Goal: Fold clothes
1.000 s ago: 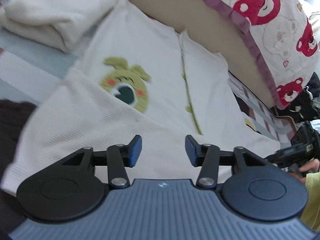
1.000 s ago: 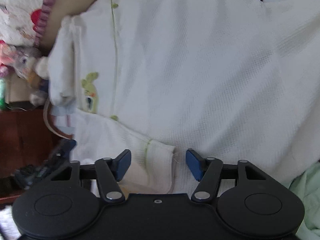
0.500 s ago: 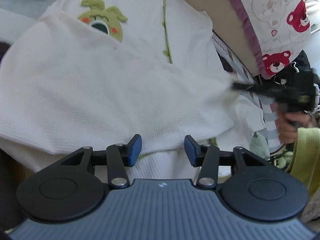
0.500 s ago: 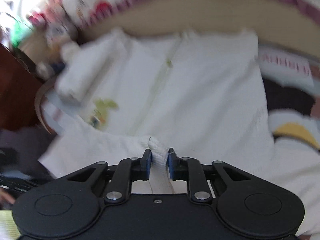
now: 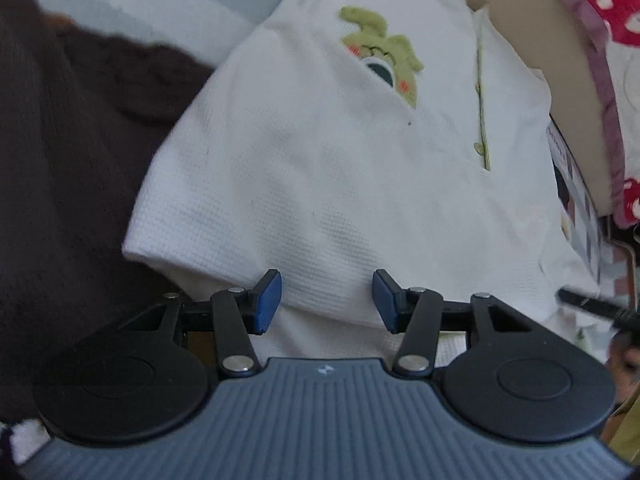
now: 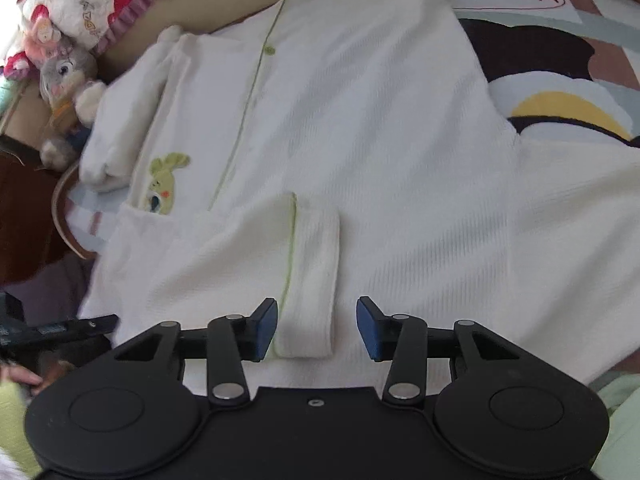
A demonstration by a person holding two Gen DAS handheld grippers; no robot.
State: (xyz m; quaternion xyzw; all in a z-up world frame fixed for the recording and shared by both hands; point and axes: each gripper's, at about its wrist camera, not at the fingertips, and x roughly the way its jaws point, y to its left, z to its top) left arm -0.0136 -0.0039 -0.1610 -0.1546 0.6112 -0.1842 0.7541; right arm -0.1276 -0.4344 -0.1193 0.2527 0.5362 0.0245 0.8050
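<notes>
White waffle-knit shirt [image 6: 360,128], green piping, green cartoon patch [image 5: 384,56]; pillow [image 5: 616,20] white with red bears, mauve trim; dark brown cloth [image 5: 60,160]; blue gripper pads [image 5: 267,301].

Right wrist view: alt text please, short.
A white waffle-knit top with green piping lies spread on a bed, its sleeve cuff folded across the body. The right tool is opening around that cuff, pads off the cloth. A stuffed rabbit sits far left.

Black left hand-held gripper [image 5: 326,300], blue pads, silver screws, ribbed grey body, lime-green sleeve [image 6: 12,420]
</notes>
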